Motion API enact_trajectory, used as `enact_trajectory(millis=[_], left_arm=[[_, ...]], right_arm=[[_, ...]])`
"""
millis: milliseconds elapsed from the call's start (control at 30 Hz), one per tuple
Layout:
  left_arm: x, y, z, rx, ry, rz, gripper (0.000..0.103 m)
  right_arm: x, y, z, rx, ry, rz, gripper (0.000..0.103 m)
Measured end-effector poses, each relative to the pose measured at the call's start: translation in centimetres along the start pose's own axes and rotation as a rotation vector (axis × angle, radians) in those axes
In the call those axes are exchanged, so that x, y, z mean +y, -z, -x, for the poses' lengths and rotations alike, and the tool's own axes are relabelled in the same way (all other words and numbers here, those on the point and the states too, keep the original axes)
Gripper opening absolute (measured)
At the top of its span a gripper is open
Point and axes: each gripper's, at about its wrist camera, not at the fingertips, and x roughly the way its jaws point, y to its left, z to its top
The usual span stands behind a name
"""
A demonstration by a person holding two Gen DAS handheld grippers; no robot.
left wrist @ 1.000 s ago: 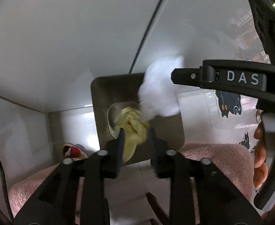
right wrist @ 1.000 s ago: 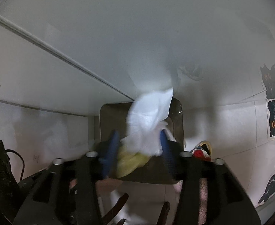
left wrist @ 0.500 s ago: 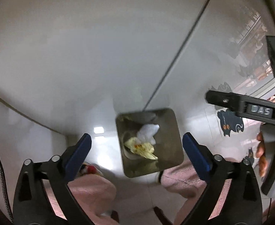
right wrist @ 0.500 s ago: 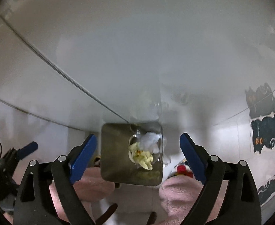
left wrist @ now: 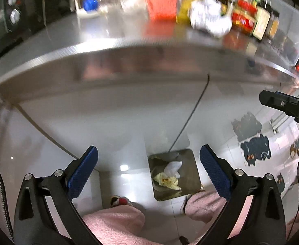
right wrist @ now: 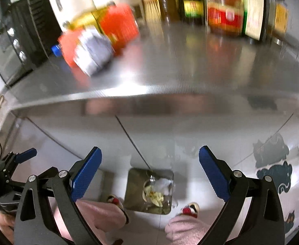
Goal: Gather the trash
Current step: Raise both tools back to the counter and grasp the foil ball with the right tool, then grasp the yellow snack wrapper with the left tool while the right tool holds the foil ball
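Two crumpled wrappers in the bin on the floor, below the counter edge

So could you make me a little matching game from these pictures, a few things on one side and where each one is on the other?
Things:
1. white tissue
2. crumpled white paper
3. dark sauce bottle
4. left tongs

Places or states:
A. on the steel counter, beside the orange pack
B. open, nothing between them
C. inside the bin on the floor, next to yellow scraps
D. standing in the row at the back of the counter

Pairs: 1-C, 2-A, 3-D, 4-B
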Motion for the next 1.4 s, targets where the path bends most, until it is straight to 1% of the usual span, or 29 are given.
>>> enact_trajectory(millis=[100,200,267,467,567,633,667,733,833,967,1000,1033,1067,1133,1233,1300,1400], left_arm=[[0.7,-1.3,2.4,-0.036,0.003,0.014,0.095],[1.2,-2.8,4.1,-0.072,-0.016,0.016,0.095],[1.5,-3.4,4.4,-0.087,-0.027,0.017,0.095],[2.3,-6.8,5.5,-0.129,-0.064,0.005,0.095],[2.7,-7.8,5.1,-0.134,-0.059,0.006,0.095],[2.8,-8.2,4.8,-0.132,-0.061,0.003,0.095],[2.7,-8.4,4.6,-0.13,-0.062,0.002,0.094],[2.8,-8.8,4.1,-0.122,-0.062,-0.001,0.094],[2.9,-9.3,3.6,-0.119,-0.065,-0.004,0.093],[2.8,-10.2,3.2,-0.119,-0.066,-0.012,0.092],[2.7,-10.4,3.1,-0.121,-0.064,-0.014,0.092],[2.7,-10.7,2.9,-0.123,-0.062,-0.014,0.092],[2.6,-11.0,2.8,-0.126,-0.058,-0.014,0.092],[2.2,-11.5,2.7,-0.132,-0.05,-0.017,0.092],[1.3,-12.4,2.5,-0.146,-0.034,-0.025,0.092],[0.3,-13.2,2.5,-0.16,-0.015,-0.035,0.092],[-1.3,-14.3,2.6,-0.178,0.009,-0.058,0.092]], right_arm=[[1.0,-1.3,1.8,-0.049,-0.006,0.01,0.097],[1.5,-2.8,2.5,-0.078,-0.019,0.022,0.097],[2.2,-3.4,2.5,-0.091,-0.02,0.034,0.097],[3.8,-6.0,2.1,-0.11,-0.038,0.05,0.097],[4.3,-7.1,1.5,-0.106,-0.056,0.043,0.096],[4.7,-7.7,0.4,-0.093,-0.078,0.039,0.095],[5.0,-8.0,-0.1,-0.087,-0.087,0.039,0.092],[5.6,-8.6,-1.3,-0.071,-0.104,0.043,0.081],[6.2,-9.6,-3.4,-0.048,-0.106,0.049,0.072],[6.3,-10.5,-5.4,-0.035,-0.099,0.048,0.065],[6.3,-10.6,-5.7,-0.029,-0.098,0.049,0.058],[6.2,-10.6,-6.1,-0.017,-0.105,0.049,0.045],[6.1,-10.5,-6.2,-0.011,-0.115,0.051,0.044],[6.0,-10.4,-5.8,-0.014,-0.105,0.068,0.043],[5.1,-10.5,-4.8,-0.02,-0.107,0.069,0.042],[4.2,-10.7,-4.3,-0.028,-0.087,0.07,0.042],[2.0,-11.0,-3.8,-0.039,-0.034,0.046,0.042]])
